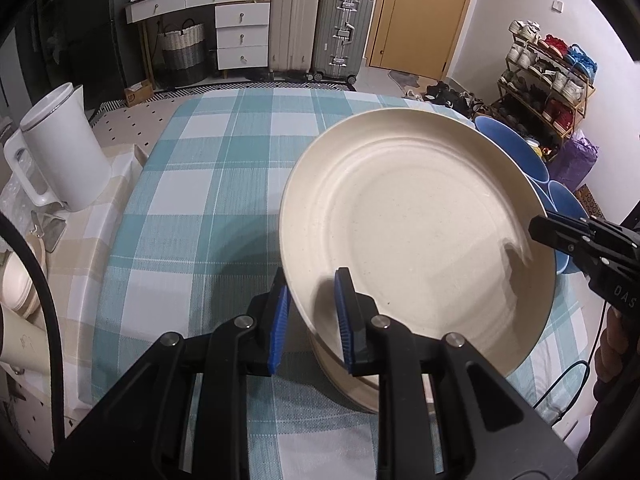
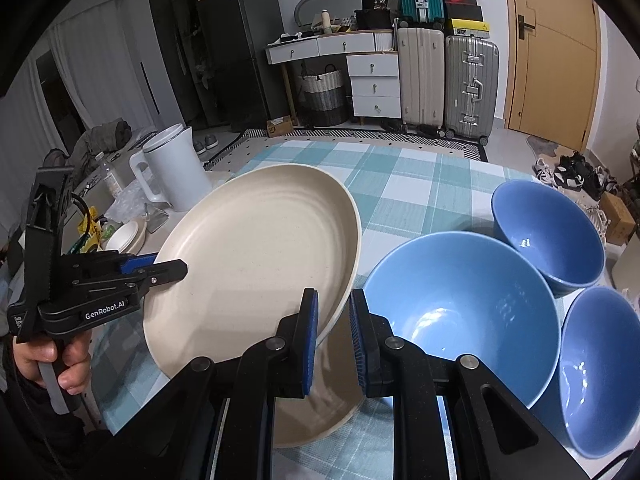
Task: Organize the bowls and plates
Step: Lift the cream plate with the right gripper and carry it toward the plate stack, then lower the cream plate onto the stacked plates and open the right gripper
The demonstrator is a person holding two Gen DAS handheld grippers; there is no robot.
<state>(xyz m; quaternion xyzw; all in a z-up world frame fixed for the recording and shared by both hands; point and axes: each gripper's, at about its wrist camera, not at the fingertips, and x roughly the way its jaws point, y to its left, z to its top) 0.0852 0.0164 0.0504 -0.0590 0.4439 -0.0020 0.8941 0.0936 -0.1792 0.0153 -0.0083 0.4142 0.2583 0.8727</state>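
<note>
A cream plate [image 1: 416,224] is held tilted above a second cream plate [image 1: 352,380] that lies on the checked tablecloth. My left gripper [image 1: 310,316] straddles the lifted plate's near rim, one pad above and one below, with a small gap showing. In the right wrist view the lifted plate [image 2: 256,256] has its right rim between the pads of my right gripper [image 2: 334,336], which stand slightly apart; the left gripper [image 2: 160,270] holds its far rim. Three blue bowls stand to the right: a large one [image 2: 460,312], one behind [image 2: 548,236], one at the right edge [image 2: 604,368].
A white kettle [image 1: 60,148] stands at the table's left edge, with small cream dishes [image 1: 20,280] beside it. The checked tablecloth [image 1: 208,184] lies open on the left and far side. Suitcases, drawers and a shoe rack stand beyond the table.
</note>
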